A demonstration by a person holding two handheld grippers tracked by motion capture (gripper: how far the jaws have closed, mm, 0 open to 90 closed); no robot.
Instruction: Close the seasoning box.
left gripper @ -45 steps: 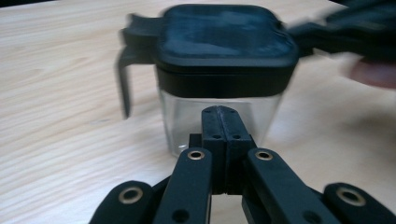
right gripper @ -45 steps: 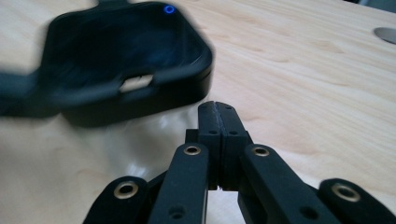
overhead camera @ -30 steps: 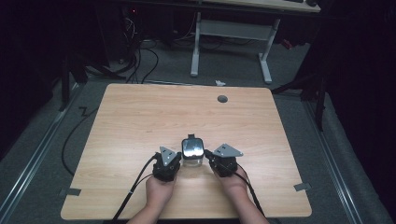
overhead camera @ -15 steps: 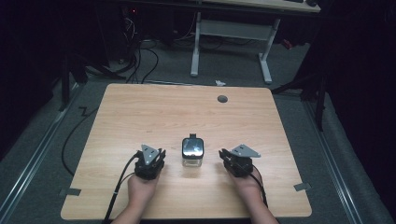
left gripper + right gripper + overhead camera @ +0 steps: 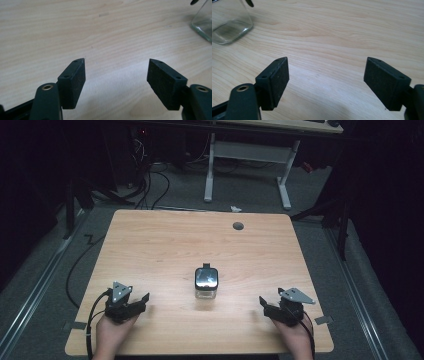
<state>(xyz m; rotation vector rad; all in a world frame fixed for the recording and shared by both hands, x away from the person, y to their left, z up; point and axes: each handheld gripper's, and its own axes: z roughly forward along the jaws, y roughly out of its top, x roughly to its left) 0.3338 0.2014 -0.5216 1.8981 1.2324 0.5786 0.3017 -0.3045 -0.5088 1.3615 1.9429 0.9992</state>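
Left gripper (image 5: 141, 300): held low in the left hand (image 5: 111, 334) at the table's near left; jaws have just been opening, now wide apart with nothing between them
Right gripper (image 5: 265, 304): in the right hand (image 5: 296, 336) at near right; jaws likewise just opening, wide, nothing between them

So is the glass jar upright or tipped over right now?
Upright. The glass jar stands on its base mid-table, black lid facing up, apart from both grippers.

Jar (image 5: 206, 282) upright on bench (image 5: 165, 245), middle of near half. Left gripper (image 5: 142, 300) well left of jar, right gripper (image 5: 264, 303) well right, both near front edge.
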